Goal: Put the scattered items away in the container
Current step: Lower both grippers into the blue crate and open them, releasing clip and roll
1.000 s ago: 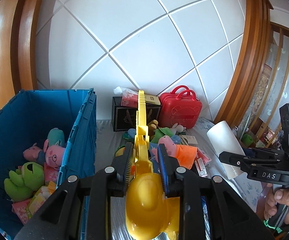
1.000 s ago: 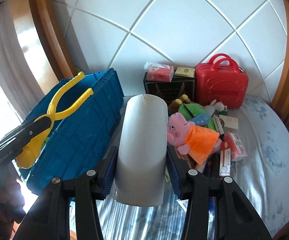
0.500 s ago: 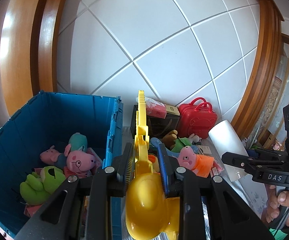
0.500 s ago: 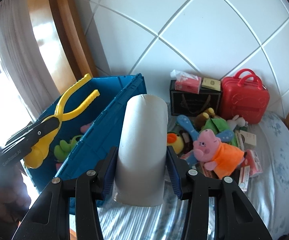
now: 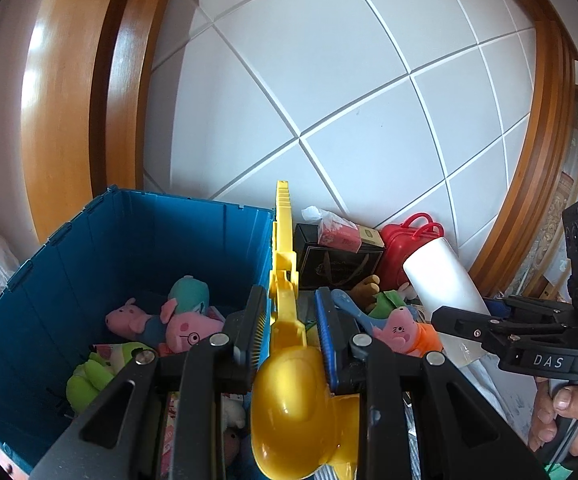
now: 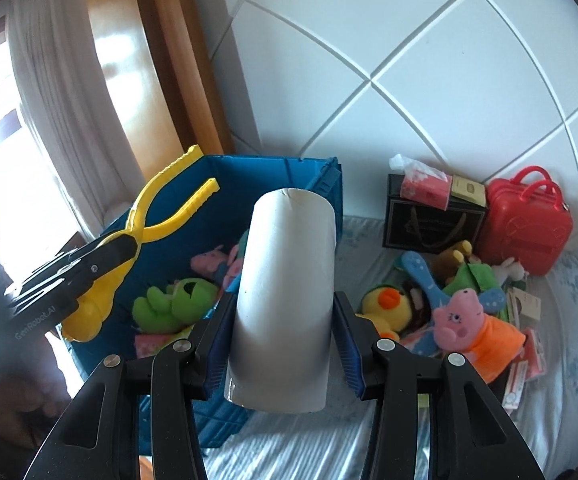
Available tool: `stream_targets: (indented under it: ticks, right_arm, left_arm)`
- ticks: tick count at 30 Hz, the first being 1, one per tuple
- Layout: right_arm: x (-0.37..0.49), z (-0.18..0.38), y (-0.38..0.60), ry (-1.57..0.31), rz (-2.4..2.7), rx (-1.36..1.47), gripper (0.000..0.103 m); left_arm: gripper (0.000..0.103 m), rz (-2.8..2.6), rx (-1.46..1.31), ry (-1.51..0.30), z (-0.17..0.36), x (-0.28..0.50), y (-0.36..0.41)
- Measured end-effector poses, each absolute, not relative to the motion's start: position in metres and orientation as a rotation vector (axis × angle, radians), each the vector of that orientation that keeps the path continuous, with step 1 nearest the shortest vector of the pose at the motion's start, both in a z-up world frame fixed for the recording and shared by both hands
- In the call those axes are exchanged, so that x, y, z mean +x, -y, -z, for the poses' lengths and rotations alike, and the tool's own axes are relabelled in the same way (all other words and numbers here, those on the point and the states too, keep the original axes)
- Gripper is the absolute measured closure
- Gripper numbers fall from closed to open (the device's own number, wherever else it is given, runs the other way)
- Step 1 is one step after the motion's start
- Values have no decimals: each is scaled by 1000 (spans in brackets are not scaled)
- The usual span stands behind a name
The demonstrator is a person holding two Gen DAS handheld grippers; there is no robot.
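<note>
The yellow scoop (image 5: 301, 396) runs off the near edge. The white roll (image 6: 285, 300) hides part of the blue box (image 6: 177, 220). The hand (image 6: 9, 412) at left is blurry.

"DAS" marks the right hand-held gripper (image 5: 441, 322); "GenRobot.AI" marks the left hand-held gripper (image 6: 101, 254).

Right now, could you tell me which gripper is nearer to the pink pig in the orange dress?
Right. The right gripper, clamping the white roll, sits just beside the pig. The left gripper, holding the yellow scoop tongs, is over the blue crate, farther away.
</note>
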State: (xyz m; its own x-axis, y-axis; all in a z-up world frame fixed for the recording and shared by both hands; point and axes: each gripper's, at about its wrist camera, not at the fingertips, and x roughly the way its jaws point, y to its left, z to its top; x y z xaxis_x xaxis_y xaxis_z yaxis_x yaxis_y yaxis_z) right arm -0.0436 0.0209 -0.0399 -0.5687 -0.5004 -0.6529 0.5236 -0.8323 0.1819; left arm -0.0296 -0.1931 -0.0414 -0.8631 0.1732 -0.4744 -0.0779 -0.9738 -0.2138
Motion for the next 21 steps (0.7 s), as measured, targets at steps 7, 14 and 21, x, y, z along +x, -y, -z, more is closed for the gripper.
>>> stream_targets:
  ticks: [7, 14, 21]
  right_arm:
    - [-42, 36, 20, -82, 2325, 952, 57]
    - [-42, 34, 56, -116, 2287, 934, 57]
    - [-40, 33, 91, -146, 2249, 928, 57]
  left_arm:
    - [79, -2924, -768, 309, 43, -29, 224]
    - [79, -2951, -780, 331, 45, -25, 253]
    - [79, -2980, -794, 345, 49, -21, 279]
